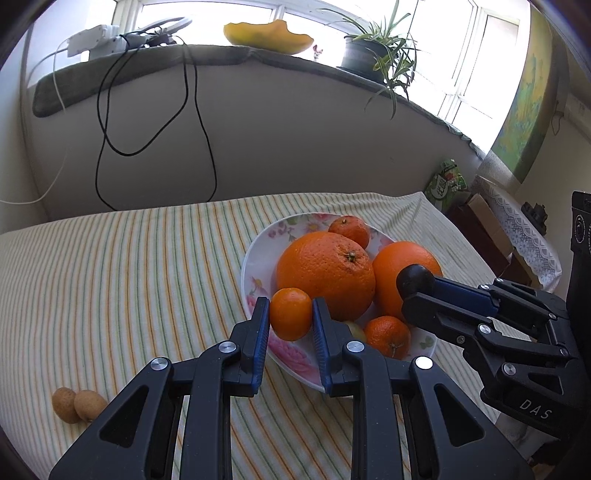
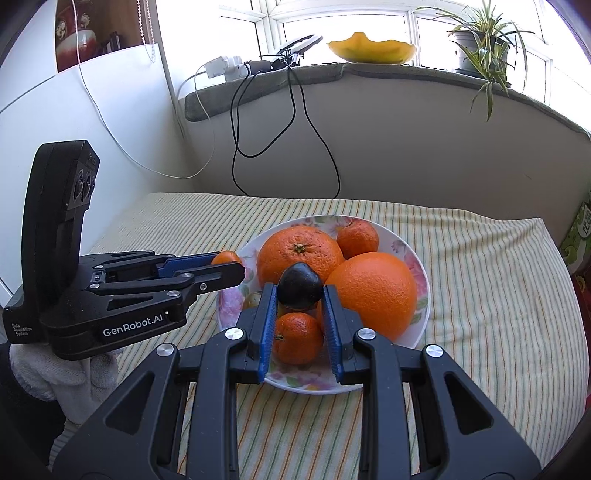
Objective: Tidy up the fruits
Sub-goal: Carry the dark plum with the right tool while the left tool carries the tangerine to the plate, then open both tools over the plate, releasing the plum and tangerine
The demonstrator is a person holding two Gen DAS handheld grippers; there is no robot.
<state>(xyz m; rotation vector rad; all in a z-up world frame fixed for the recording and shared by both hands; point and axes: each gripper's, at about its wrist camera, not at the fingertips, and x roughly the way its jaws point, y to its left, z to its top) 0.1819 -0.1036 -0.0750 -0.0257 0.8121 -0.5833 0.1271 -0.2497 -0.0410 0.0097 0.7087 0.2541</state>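
A floral plate (image 1: 255, 258) (image 2: 417, 314) on the striped cloth holds two big oranges (image 1: 325, 277) (image 2: 373, 291) and small tangerines (image 1: 349, 230) (image 2: 297, 338). My left gripper (image 1: 290, 314) is shut on a small tangerine (image 1: 290, 314) over the plate's near-left rim; it also shows in the right wrist view (image 2: 229, 267). My right gripper (image 2: 300, 291) is shut on a dark plum-like fruit (image 2: 299, 286) above the plate; in the left wrist view the fruit (image 1: 415, 282) hangs in front of the right orange.
Two small brown fruits (image 1: 75, 404) lie on the cloth at the near left. A wall with hanging black cables (image 1: 199, 122) stands behind the table. The sill above carries a yellow bowl (image 2: 371, 48) and a potted plant (image 2: 480, 33). A green packet (image 1: 445, 182) sits at the right.
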